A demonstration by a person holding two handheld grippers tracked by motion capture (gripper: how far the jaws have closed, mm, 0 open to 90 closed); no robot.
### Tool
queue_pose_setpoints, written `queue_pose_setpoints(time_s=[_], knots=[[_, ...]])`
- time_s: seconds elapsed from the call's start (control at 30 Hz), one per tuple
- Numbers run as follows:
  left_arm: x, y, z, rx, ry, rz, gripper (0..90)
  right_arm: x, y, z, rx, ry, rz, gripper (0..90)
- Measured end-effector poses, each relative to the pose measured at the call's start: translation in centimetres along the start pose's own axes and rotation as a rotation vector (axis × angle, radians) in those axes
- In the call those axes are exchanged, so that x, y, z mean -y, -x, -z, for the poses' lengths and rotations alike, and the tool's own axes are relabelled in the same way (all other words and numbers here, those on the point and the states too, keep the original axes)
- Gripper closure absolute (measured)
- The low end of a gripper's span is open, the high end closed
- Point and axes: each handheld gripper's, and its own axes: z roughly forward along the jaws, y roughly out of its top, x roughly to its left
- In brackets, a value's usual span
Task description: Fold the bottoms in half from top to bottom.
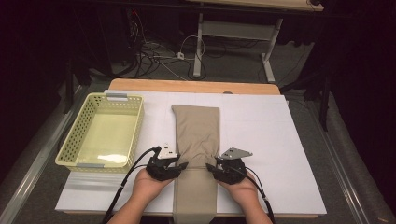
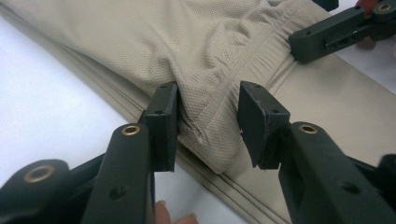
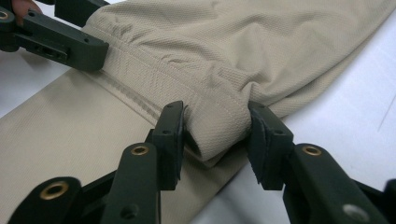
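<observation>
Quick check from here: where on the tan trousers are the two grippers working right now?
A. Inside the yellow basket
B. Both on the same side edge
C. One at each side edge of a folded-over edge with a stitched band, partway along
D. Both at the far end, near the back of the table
C: in the high view the left gripper and right gripper face each other across the tan trousers, each with a bunched corner of that edge between its jaws.

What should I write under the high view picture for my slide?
Left gripper and right gripper pinch the folded beige trousers beside a yellow basket.
</observation>
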Motion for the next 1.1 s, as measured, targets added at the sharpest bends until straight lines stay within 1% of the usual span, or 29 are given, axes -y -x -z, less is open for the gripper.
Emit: queue_pose_setpoints(time_s=[0.13,0.23,0.27,0.3,0.37,0.53,0.63,0.8,0.87,1.0,1.07,1.1], knots=[[0.4,0.6,0.3,0.01,-0.001,-0.008,58.5,0.5,-0.3,0.5,-0.002,0.01,0.001,62.4],[0.6,0.8,0.5,0.015,0.001,-0.011,58.8,0.7,-0.6,0.7,-0.005,0.008,-0.002,62.5],[0.9,1.1,0.7,0.018,0.001,-0.016,58.8,0.9,-0.8,1.0,-0.006,0.009,0.006,62.7],[0.9,1.1,0.7,0.018,0.001,-0.016,59.0,0.9,-0.8,1.0,-0.006,0.009,0.006,62.7],[1.2,1.5,1.0,0.023,0.005,-0.022,59.8,1.3,-1.2,1.3,-0.007,0.01,0.008,62.7],[1.7,2.0,1.3,0.033,0.01,-0.024,59.9,1.8,-1.5,1.7,-0.014,0.015,0.003,62.7],[2.0,2.4,1.7,0.043,0.009,-0.023,60.0,2.1,-1.9,2.0,-0.016,0.013,0.016,62.7],[2.4,2.8,2.0,0.048,0.009,-0.031,60.1,2.4,-2.3,2.4,-0.019,0.013,0.019,62.7],[2.6,3.0,2.1,0.055,0.009,-0.028,60.2,2.7,-2.5,2.6,-0.021,0.013,0.021,62.8],[2.9,3.8,2.6,0.062,0.001,-0.047,61.1,3.2,-3.1,3.3,-0.027,0.016,0.027,63.6],[3.0,4.0,2.7,0.062,0.0,-0.049,61.2,3.3,-3.2,3.4,-0.028,0.015,0.027,63.7],[3.1,4.3,2.9,0.063,-0.003,-0.054,61.2,3.5,-3.5,3.6,-0.03,0.014,0.026,63.8]])
